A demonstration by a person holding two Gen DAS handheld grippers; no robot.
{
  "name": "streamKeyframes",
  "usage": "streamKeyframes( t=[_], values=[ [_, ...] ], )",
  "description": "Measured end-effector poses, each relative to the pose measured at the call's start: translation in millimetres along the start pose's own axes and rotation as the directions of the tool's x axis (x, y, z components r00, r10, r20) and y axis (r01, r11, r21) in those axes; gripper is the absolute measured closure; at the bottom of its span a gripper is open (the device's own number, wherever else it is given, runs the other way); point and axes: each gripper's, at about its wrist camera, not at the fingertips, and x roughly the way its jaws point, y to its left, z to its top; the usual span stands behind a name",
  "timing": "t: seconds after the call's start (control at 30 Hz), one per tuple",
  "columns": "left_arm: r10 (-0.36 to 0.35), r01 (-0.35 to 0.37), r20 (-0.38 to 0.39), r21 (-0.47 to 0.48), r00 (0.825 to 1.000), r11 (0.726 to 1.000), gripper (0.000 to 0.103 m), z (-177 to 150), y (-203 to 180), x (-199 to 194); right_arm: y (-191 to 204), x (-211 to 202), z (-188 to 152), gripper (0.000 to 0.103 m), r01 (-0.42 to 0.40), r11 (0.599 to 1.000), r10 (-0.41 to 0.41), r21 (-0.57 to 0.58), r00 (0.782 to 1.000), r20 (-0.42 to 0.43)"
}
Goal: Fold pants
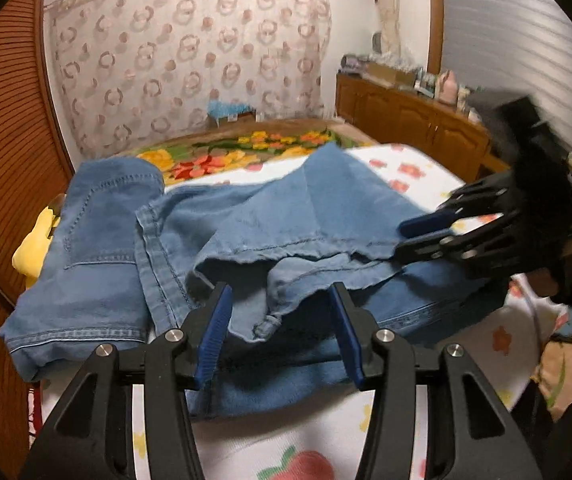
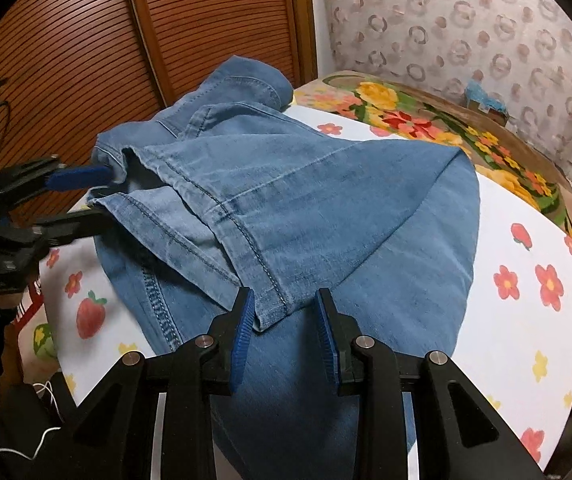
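Blue denim pants [image 1: 286,208] lie on the bed, with the leg part folded back over the rest [image 2: 326,200]. My left gripper [image 1: 280,288] is open low over the near edge of the denim, and loose folds sit between and beyond its blue pads [image 1: 214,332] without being pinched. From the right wrist view, the left gripper [image 2: 106,194] straddles the hem at the pile's left end. My right gripper [image 2: 284,294] stands open with the stitched hem corner [image 2: 274,308] lying between its fingers. In the left wrist view, the right gripper [image 1: 400,238] sits at the cloth's right edge.
The bed has a white flower-print sheet [image 2: 506,320] and a bright floral blanket [image 1: 246,152] at its far end. Slatted wooden closet doors [image 2: 86,40] stand close along one side. A wooden cabinet [image 1: 406,120] with clutter lines the other. A yellow item [image 1: 34,248] lies by the waistband.
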Motion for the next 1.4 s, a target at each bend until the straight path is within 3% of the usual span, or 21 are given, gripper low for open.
streamKeyframes(
  t=[0.17,0.27,0.3,0.33,0.37,0.4,0.43,0.6,0.7,0.9,1.03,1.1,1.13,1.2,1.4],
  values=[
    [0.034,-0.034,-0.029,-0.001,0.999,0.999,0.058,-2.9,8.7,17.2,5.7,-0.5,-5.4,0.064,0.019,1.000,-0.019,-0.021,1.000,-0.014],
    [0.029,-0.029,-0.037,0.007,0.999,1.000,0.071,-5.0,12.1,20.3,4.7,5.1,-3.0,0.064,0.032,0.999,-0.033,-0.012,0.999,-0.037],
    [0.028,-0.028,-0.039,0.008,0.999,1.000,0.084,-5.9,12.9,20.4,4.0,5.5,-0.1,0.064,0.026,1.000,-0.026,-0.014,0.999,-0.036],
    [0.025,-0.025,-0.042,0.005,0.999,1.000,0.091,-7.1,14.2,19.6,4.6,6.3,4.1,0.066,0.025,0.999,-0.025,-0.021,0.999,-0.032],
    [0.017,-0.017,-0.043,-0.004,0.999,1.000,0.092,-7.9,15.9,18.9,4.6,5.8,9.0,0.088,0.032,0.999,-0.033,-0.029,0.999,-0.023],
    [-0.001,0.001,-0.039,-0.014,0.999,1.000,0.094,-8.4,17.6,15.5,4.4,5.0,14.8,0.098,0.023,0.999,-0.024,-0.041,1.000,-0.019],
    [-0.012,0.011,-0.028,-0.019,1.000,1.000,0.095,-8.1,18.4,11.8,4.7,3.5,22.1,0.098,0.017,0.999,-0.018,-0.050,1.000,-0.015],
    [-0.066,0.069,0.039,-0.058,0.997,0.996,0.095,-11.4,20.4,-21.0,3.8,-16.4,74.0,0.101,0.046,0.995,-0.041,-0.085,0.997,0.065],
    [-0.083,0.088,0.054,-0.097,0.995,0.991,0.095,-19.5,24.5,-33.2,11.0,-22.8,108.9,0.101,0.020,0.994,-0.008,-0.111,0.994,0.113],
    [-0.066,0.070,0.032,-0.169,0.997,0.983,0.095,-36.0,33.6,-28.1,58.1,15.1,158.0,0.101,-0.032,0.976,0.058,-0.214,0.992,0.115],
    [-0.062,0.064,0.016,-0.202,0.998,0.977,0.089,-39.2,41.4,-23.4,65.8,42.6,169.7,0.099,-0.049,0.981,0.069,-0.189,0.992,0.102],
    [-0.061,0.062,0.012,-0.214,0.998,0.975,0.080,-39.8,47.3,-23.6,61.1,45.0,170.7,0.080,-0.063,0.986,0.080,-0.157,0.991,0.104],
    [-0.060,0.062,0.014,-0.218,0.998,0.974,0.072,-39.0,49.9,-24.4,56.2,43.4,169.2,0.076,-0.066,0.988,0.083,-0.141,0.990,0.114],
    [-0.049,0.052,0.021,-0.215,0.999,0.975,0.066,-37.7,52.9,-27.5,43.8,37.4,164.5,0.066,-0.065,0.992,0.080,-0.112,0.987,0.138],
    [-0.007,0.022,0.072,-0.206,0.997,0.978,0.064,-16.6,65.5,-37.2,21.4,9.2,136.5,0.064,-0.039,0.996,0.051,-0.079,0.985,0.163]
  ],
)
